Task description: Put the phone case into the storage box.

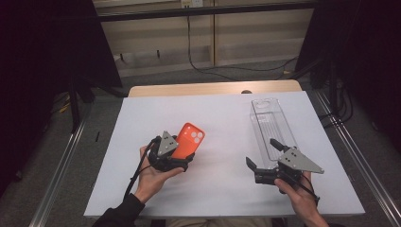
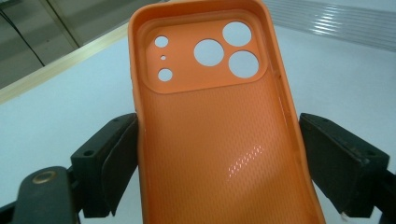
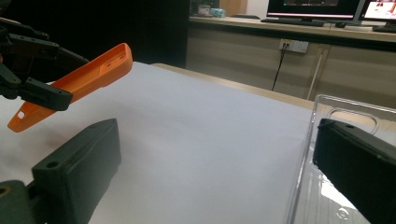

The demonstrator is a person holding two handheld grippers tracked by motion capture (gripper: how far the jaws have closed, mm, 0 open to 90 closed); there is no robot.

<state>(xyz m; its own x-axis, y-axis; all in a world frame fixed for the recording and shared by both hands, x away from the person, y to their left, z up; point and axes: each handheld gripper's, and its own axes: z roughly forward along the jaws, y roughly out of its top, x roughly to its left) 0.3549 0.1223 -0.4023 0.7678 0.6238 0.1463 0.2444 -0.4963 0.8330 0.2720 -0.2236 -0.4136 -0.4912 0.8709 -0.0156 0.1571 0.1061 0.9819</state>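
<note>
An orange phone case is held tilted above the white table, its inner side and camera holes facing the left gripper view. My left gripper is shut on its lower part, one jaw on each long edge. A clear plastic package tray lies at the right of the table. My right gripper is open at the tray's near end, one jaw over the tray and the other left of it. The right gripper view has the raised case at its left.
A white sheet covers the table, with a wooden edge at the far side. Metal rails run along both sides of the table. Cables lie on the floor beyond. Monitors stand on a far desk.
</note>
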